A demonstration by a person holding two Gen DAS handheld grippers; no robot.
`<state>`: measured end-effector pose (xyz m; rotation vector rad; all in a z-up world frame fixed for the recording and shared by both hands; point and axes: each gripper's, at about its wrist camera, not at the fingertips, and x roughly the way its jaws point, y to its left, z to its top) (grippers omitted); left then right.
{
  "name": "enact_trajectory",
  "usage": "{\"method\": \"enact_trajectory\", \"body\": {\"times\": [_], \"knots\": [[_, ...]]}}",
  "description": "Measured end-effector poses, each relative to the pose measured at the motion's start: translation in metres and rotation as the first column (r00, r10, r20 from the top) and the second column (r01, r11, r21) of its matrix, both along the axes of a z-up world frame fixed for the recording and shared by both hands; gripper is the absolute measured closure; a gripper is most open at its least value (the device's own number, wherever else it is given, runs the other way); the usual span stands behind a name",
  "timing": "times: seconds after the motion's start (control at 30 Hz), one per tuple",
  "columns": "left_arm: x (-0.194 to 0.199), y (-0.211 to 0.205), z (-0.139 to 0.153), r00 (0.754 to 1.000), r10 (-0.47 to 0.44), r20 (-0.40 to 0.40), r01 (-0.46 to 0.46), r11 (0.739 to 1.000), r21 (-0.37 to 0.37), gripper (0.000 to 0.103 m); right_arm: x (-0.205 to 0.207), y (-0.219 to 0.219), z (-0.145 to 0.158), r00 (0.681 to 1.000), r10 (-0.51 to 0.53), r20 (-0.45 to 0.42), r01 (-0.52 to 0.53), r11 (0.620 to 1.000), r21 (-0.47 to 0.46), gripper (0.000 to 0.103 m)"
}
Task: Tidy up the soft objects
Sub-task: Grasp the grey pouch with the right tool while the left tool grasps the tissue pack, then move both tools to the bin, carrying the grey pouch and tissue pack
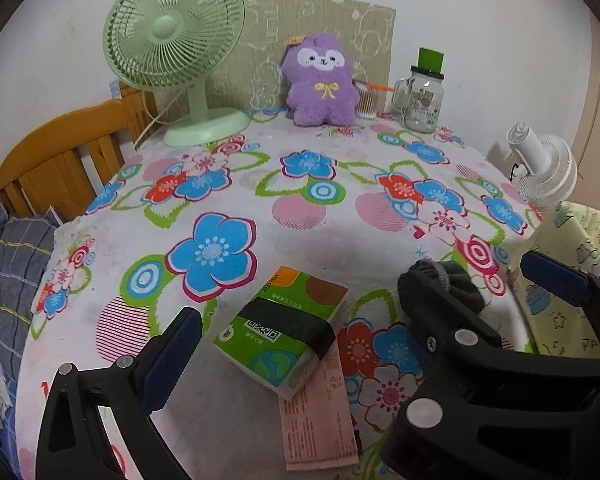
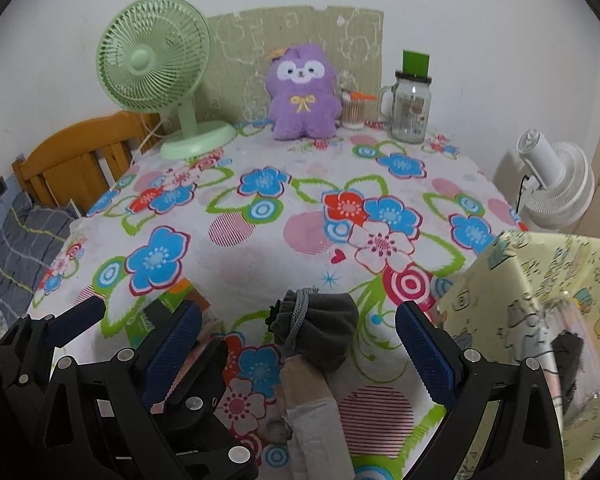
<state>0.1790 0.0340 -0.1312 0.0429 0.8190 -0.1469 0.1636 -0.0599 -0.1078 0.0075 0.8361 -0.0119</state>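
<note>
A green tissue pack point(image 1: 284, 332) lies on the flowered tablecloth point(image 1: 300, 208), between the spread fingers of my left gripper point(image 1: 300, 320), which hovers open just above it and touches nothing. To its right a grey drawstring pouch point(image 2: 320, 332) sits between the blue pads of my right gripper point(image 2: 298, 312); that gripper is open too, with gaps on both sides. The two grippers overlap, so the left one's right finger is partly hidden. A purple plush toy point(image 2: 302, 96) sits upright at the back by the wall.
A pink paper packet point(image 1: 320, 420) lies under the tissue pack. Along the back stand a green fan point(image 1: 176, 40), a cotton-swab tub point(image 1: 366, 100) and a glass jar mug point(image 1: 420, 100). A yellow cartoon-print cover point(image 2: 540, 300) and a white fan point(image 2: 556, 184) are right; a wooden headboard point(image 1: 60, 152) left.
</note>
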Motion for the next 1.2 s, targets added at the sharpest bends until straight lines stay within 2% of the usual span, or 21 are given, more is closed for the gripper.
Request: {"method": "enact_trajectory", "body": {"times": [0.17,0.33,0.43,0.57,0.77,0.87,0.9,1.03,1.2], "knots": [[0.011,-0.001,-0.01,1.0,0.027,-0.013,-0.027,0.999,0.034,0.0,0.011,-0.004,-0.013,0.999,-0.022,-0.038,0.022,1.0,0.005,0.004],[0.018,-0.003,-0.018,0.999,0.015,-0.047,-0.013,0.999,0.037,0.004,0.02,-0.006,-0.026,0.997,-0.034,-0.073,0.036,0.999,0.018,0.004],[0.021,-0.001,-0.023,0.997,0.057,-0.052,-0.053,0.996,0.072,0.01,0.024,-0.007,-0.032,0.996,-0.037,-0.087,0.039,0.999,0.023,0.004],[0.026,0.002,-0.028,0.995,0.065,-0.074,-0.06,0.996,0.069,0.021,0.029,-0.006,-0.038,0.994,-0.033,-0.104,0.035,0.999,0.022,0.004],[0.026,0.001,-0.029,0.996,0.048,-0.079,-0.043,0.997,0.059,0.033,0.034,-0.009,-0.046,0.991,-0.059,-0.122,0.064,0.997,0.038,0.004],[0.026,0.0,-0.029,0.996,0.038,-0.076,-0.033,0.998,0.058,0.038,0.037,-0.013,-0.049,0.987,-0.07,-0.146,0.081,0.994,0.076,0.005],[0.026,-0.001,-0.029,0.997,0.035,-0.075,-0.03,0.998,0.058,0.039,0.037,-0.014,-0.049,0.986,-0.073,-0.15,0.087,0.992,0.087,0.007],[0.024,-0.005,-0.028,0.997,0.021,-0.068,-0.016,0.997,0.071,0.047,0.037,-0.01,-0.049,0.986,-0.068,-0.151,0.076,0.996,0.047,0.034],[0.022,-0.006,-0.026,0.998,0.012,-0.066,-0.008,0.998,0.06,0.051,0.033,-0.009,-0.046,0.988,-0.057,-0.141,0.065,0.997,0.05,0.04]]}}
